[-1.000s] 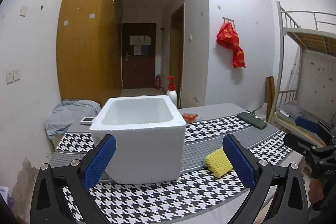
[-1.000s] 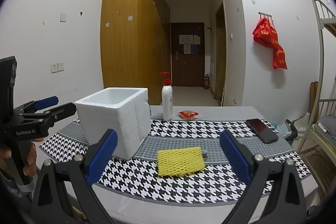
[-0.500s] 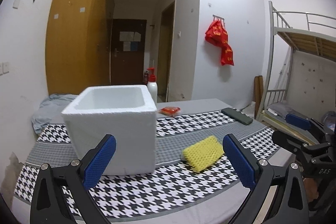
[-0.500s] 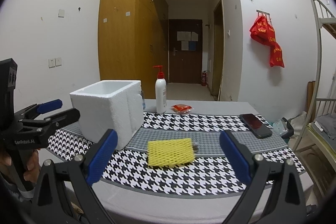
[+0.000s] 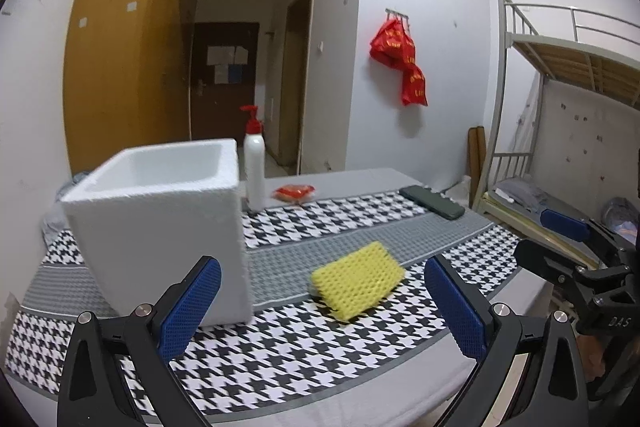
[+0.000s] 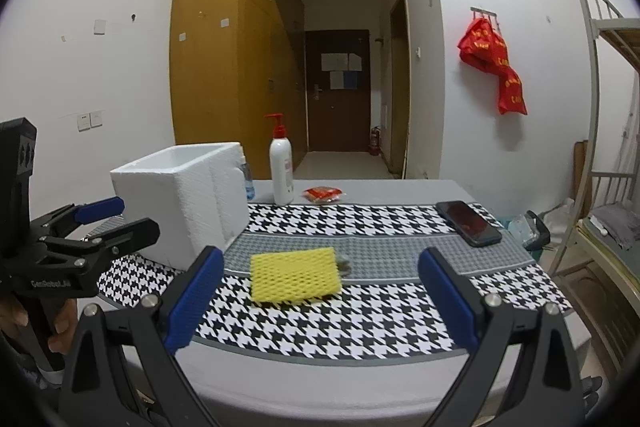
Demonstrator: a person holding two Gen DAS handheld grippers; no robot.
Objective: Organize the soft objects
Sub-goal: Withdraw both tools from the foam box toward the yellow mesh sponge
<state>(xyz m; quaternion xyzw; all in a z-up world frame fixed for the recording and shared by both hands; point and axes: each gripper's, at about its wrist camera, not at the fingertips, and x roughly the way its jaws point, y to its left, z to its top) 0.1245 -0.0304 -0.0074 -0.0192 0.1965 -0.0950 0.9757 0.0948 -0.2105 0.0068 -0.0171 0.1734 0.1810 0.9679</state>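
Right wrist view shows our right gripper point(image 6: 320, 291) and left gripper point(image 5: 320, 307), both spread wide and empty, framing the yellow sponge point(image 6: 295, 275) on the table point(image 6: 360, 379) beside the foam box point(image 6: 184, 199), probably its destination.

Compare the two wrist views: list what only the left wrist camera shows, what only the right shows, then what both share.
Only the left wrist view shows the inside of the white foam box and the slatted upper bunk.

Only the right wrist view shows the small blue-labelled bottle tucked behind the box, the wall switches and the hand gripping the left gripper.

Both show the yellow foam net, pump bottle, red packet, phone, houndstooth cloth and red bag; both grippers stand open.
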